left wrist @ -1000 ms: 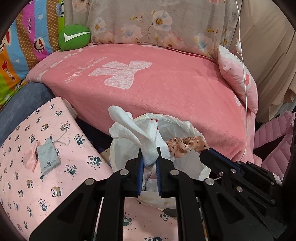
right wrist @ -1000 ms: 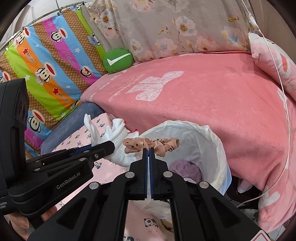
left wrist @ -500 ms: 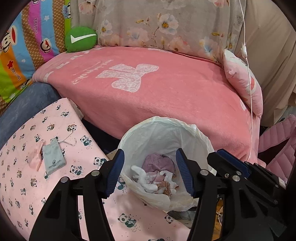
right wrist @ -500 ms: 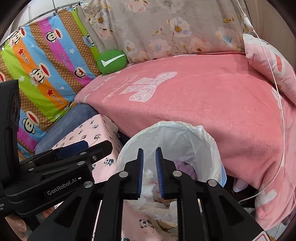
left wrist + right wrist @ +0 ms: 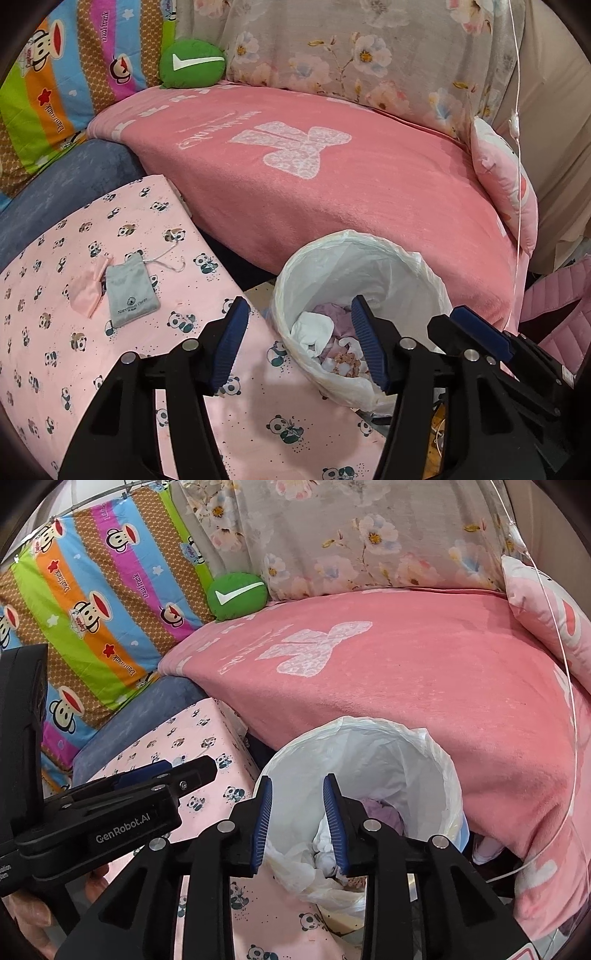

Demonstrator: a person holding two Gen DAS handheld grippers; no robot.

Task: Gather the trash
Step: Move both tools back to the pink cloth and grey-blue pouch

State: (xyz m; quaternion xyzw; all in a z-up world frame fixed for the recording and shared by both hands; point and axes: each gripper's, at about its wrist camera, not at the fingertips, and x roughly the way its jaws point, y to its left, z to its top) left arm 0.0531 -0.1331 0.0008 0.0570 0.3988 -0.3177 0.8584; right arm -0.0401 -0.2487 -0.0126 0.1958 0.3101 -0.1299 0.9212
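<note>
A bin lined with a white bag (image 5: 369, 254) (image 5: 369, 727) stands between the pink bed and the panda-print surface. Inside lie a white sock (image 5: 314, 326), a pink dotted scrunchie (image 5: 345, 360) and purple cloth (image 5: 380, 810). My left gripper (image 5: 299, 347) is open and empty above the bin's left rim. My right gripper (image 5: 297, 823) is open and empty over the bin's near side. A grey drawstring pouch (image 5: 131, 295) and a pink pouch (image 5: 86, 291) lie on the panda surface.
The panda-print surface (image 5: 74, 369) is left of the bin. The bed with a pink blanket (image 5: 332, 177) lies behind. A green cushion (image 5: 192, 64), a pink pillow (image 5: 506, 184) and a hanging white cable (image 5: 517, 147) are around it.
Both grippers opened. The white sock dropped from the left and the scrunchie from the right into the bin. Both grippers then pulled back and widened.
</note>
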